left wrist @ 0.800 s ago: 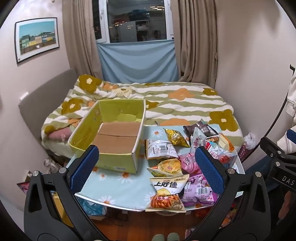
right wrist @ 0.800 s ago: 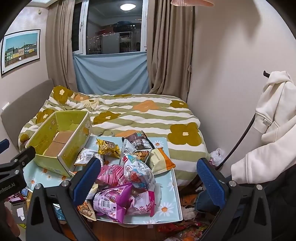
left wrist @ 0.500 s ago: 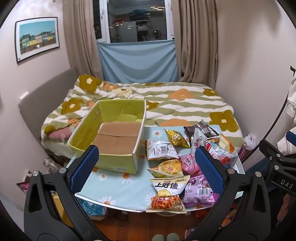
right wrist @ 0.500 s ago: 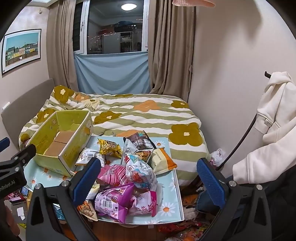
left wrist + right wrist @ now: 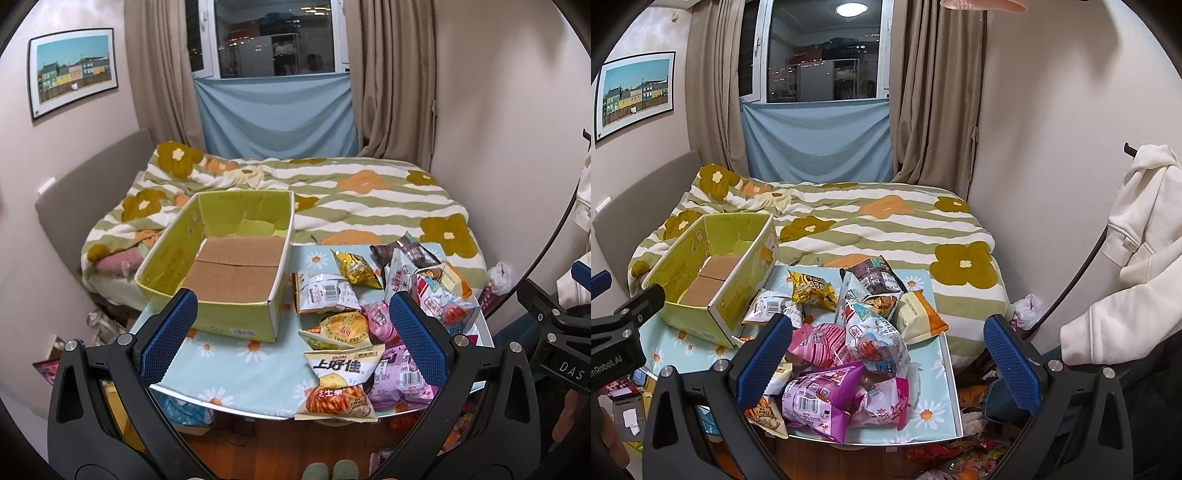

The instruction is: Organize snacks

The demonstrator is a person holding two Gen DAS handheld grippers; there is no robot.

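An empty yellow-green cardboard box (image 5: 229,273) stands open on the left of a small table with a daisy cloth (image 5: 229,369); the box also shows in the right wrist view (image 5: 713,280). A heap of snack bags (image 5: 373,325) covers the table's right half, also in the right wrist view (image 5: 849,347). A white and orange bag (image 5: 340,384) hangs over the near edge. My left gripper (image 5: 291,341) is open and empty, hovering before the table. My right gripper (image 5: 886,363) is open and empty above the pink bags (image 5: 820,398).
A bed with a flowered striped quilt (image 5: 332,199) lies behind the table. A white hoodie (image 5: 1137,258) hangs on a rack at the right. Loose wrappers and clutter lie on the wooden floor (image 5: 945,458) under the table.
Both grippers have drifted slightly; the table and snacks sit a little lower and nearer in the views. Nothing was taken hold of.
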